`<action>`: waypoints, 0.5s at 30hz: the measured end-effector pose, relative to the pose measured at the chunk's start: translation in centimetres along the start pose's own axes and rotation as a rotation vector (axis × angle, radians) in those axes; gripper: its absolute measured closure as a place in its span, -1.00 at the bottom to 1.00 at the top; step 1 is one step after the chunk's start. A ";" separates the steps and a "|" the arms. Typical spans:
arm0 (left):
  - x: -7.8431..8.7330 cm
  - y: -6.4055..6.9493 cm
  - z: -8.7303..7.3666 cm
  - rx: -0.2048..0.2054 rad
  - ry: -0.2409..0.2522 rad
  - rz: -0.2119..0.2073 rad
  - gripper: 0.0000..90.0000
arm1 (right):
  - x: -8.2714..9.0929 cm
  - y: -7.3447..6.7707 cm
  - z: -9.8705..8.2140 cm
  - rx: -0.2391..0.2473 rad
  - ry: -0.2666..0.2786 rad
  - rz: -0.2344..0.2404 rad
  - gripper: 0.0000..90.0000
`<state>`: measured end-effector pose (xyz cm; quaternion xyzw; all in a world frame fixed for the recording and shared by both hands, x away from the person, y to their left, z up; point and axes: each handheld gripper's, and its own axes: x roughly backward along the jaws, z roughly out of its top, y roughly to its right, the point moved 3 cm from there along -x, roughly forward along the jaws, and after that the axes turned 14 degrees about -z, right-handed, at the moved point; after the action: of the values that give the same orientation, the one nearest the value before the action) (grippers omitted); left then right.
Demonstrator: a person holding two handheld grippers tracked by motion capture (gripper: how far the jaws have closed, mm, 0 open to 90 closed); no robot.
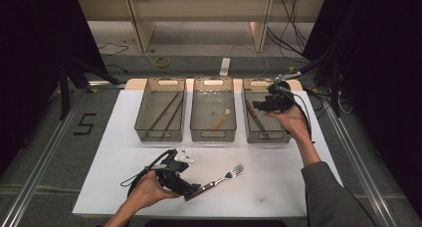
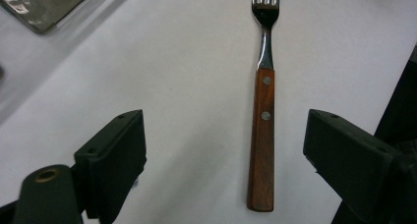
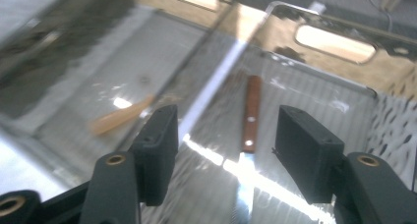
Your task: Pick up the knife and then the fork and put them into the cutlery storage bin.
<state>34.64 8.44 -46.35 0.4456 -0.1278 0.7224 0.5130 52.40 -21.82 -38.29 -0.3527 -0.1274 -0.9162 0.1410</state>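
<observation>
Wood-handled fork (image 1: 222,178) lying flat on the white table (image 1: 278,187), tines toward the three wire baskets (image 1: 213,109).

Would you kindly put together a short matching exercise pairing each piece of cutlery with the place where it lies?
Things:
1. fork
2. chopsticks
3. wooden spoon
4. knife

Places:
A. middle bin
B. white table, between the open jaws of the left claw
C. right bin, under the right claw
D. left bin

Pairs: 1-B, 2-D, 3-A, 4-C
</observation>
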 end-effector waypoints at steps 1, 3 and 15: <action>0.0 0.0 0.0 0.001 -0.005 -0.002 -0.65 | 0.8 -0.4 -0.3 0.011 0.009 0.017 -0.11; -0.1 0.0 0.0 0.003 -0.010 -0.002 -0.65 | 1.6 -1.0 -0.8 0.032 0.020 0.033 -0.14; -0.3 -0.1 -0.1 0.009 -0.034 -0.008 -0.65 | 5.9 -4.6 -5.4 0.103 0.104 0.144 -0.24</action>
<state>34.71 8.34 -46.66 0.4606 -0.1314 0.7132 0.5118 43.30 -20.33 -38.75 -0.3053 -0.1411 -0.9131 0.2307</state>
